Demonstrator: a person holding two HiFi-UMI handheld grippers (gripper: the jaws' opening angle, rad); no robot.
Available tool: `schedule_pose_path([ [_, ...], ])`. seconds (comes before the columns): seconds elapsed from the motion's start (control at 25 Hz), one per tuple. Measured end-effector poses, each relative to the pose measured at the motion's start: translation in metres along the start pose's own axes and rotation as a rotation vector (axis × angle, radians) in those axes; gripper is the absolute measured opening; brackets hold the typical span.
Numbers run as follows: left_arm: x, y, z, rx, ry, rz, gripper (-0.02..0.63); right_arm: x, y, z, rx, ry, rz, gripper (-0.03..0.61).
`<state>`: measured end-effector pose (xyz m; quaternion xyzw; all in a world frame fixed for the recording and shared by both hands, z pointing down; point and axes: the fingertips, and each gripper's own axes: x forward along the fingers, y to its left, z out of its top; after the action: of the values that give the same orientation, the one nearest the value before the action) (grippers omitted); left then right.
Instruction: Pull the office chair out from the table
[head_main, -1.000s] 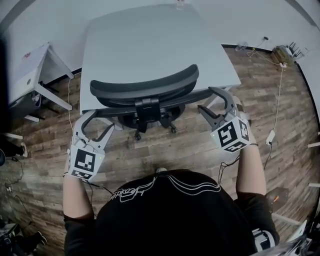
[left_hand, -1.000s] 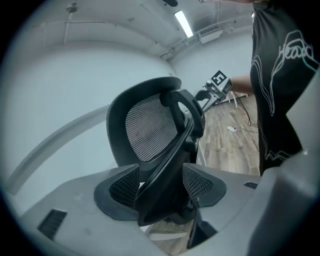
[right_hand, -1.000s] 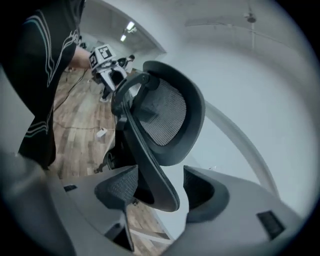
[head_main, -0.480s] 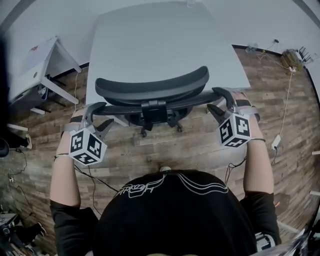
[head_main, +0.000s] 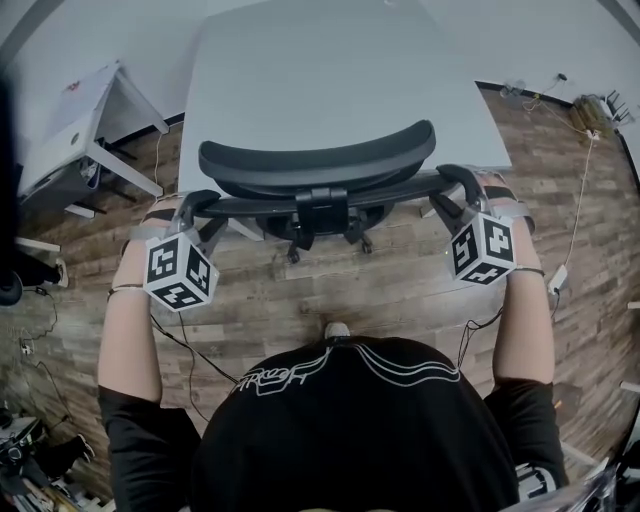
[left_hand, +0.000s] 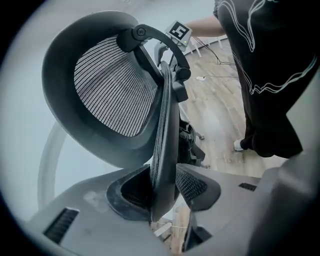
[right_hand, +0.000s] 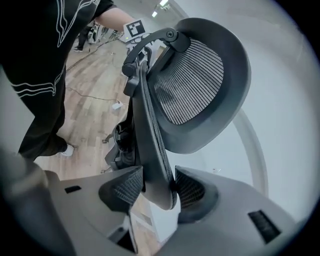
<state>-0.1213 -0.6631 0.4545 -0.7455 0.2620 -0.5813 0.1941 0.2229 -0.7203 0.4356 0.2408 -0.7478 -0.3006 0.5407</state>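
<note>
Grip on both sides: the left gripper (head_main: 193, 207) and right gripper (head_main: 457, 187), jaws just closing, each clamp a side edge of the mesh backrest (head_main: 317, 160). The office chair (head_main: 322, 208) sits tucked against the table's (head_main: 330, 70) near edge.

I get the head view from high above the person's shoulders. It faces steeply down on the office chair (head_main: 318, 165), the counter (head_main: 330, 70) beyond it and the wooden floor (head_main: 390, 290), all near. The left gripper view sits right against the backrest (left_hand: 167, 150) at its left edge and looks along it. The right gripper view mirrors it from the opposite edge. All three feeds share the backrest and the floor.
</note>
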Motion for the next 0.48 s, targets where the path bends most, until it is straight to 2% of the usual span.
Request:
schedule_pose_path([
  [0.48,-0.0024,-0.0082,-0.0012,-0.023,0.037,0.006,0.157,-0.0054,0.0078,-0.0011,0.005,0.088,0.020,0.218],
])
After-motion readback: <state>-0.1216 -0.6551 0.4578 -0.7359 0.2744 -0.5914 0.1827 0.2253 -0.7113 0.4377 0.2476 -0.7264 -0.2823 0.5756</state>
